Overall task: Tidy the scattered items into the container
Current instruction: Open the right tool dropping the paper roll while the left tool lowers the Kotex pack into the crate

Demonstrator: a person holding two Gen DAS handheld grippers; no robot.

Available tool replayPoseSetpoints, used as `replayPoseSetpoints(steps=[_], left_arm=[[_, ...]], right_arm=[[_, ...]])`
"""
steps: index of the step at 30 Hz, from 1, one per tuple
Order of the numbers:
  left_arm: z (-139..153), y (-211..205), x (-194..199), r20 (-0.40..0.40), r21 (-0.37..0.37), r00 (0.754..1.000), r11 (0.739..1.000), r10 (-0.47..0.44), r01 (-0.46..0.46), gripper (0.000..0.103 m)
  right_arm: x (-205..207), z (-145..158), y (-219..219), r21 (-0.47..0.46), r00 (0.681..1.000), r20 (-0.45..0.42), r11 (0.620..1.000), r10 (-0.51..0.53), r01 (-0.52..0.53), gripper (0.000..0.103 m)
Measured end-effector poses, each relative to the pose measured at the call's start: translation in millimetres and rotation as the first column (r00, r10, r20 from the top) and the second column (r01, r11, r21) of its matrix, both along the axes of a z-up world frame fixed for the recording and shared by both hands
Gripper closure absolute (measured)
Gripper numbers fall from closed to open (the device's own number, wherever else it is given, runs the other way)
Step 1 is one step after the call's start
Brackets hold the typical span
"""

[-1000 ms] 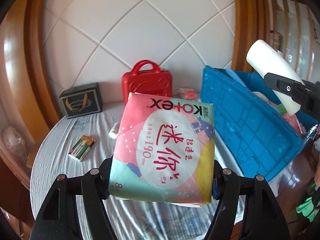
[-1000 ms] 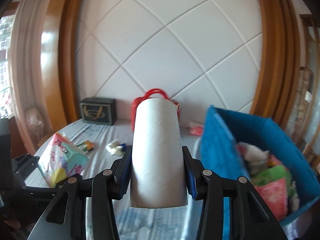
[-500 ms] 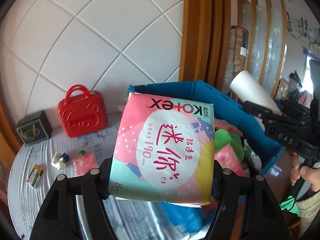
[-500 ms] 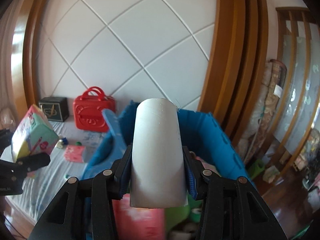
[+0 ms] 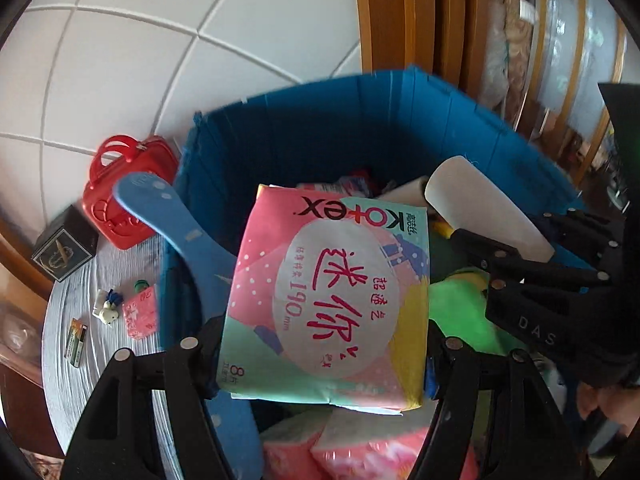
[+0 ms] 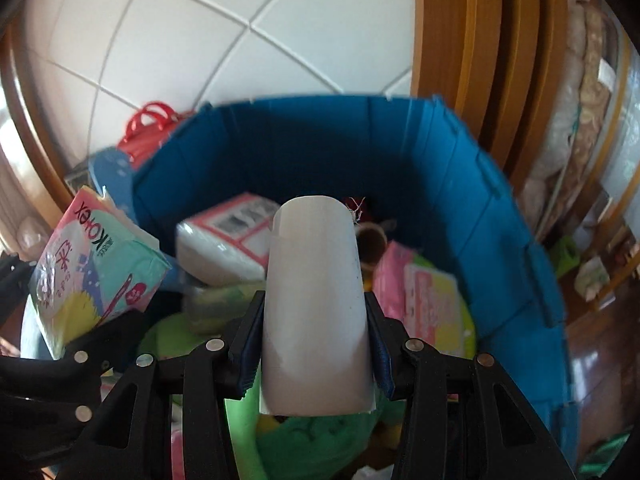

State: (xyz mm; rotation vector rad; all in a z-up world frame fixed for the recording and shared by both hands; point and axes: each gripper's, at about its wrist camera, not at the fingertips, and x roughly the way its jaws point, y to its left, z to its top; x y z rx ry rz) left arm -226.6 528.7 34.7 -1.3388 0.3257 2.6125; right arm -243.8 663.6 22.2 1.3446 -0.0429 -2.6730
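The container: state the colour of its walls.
Blue; the container shows best in the right wrist view.

Looks like somebody's living space, a home for sure; white padded wall panel (image 5: pixel 132 60) with diamond seams, framed in varnished wood trim (image 6: pixel 460 40); cloth-covered desk (image 5: pixel 80 304) holding a red toy case (image 5: pixel 120 200); rolled bedding (image 6: pixel 576 92) stacked behind glass.

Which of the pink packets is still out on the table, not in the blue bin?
The small pink packet on the grey cloth, beside the little white toy; the other pink packs lie inside the blue bin.
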Motion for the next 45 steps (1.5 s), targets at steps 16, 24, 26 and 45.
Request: replayPoseSetpoints(steps=[16,24,26,45], left_arm=[[-46,4,-17,0.119,-0.018,0.993,1.0,0.024,-0.022,0.032],[-42,-1,-14,0.115,0.028,0.993,1.0,0.006,-0.01,0.032],[-40,-3,-15,0.118,0.046,0.993,0.999,0.001,-0.006,0.032],[-2,-22,37,-0.043,0.097,0.999,0.995,0.02,-0.016,0.03]], right_arm=[[-30,-47,4,-0.001,0.987,0.158,1.0,-0.012,0.013,0.051],[-22,-41,9,-0.111,0.985,0.172,0.994,0.019,0.0,0.007],[-15,-35,7,-0.113,0.985,0.172,0.994,0.031,-0.012,0.001],[99,13,26,-0.039,0.988,-0.127,0.995,-0.091,0.087,0.0]])
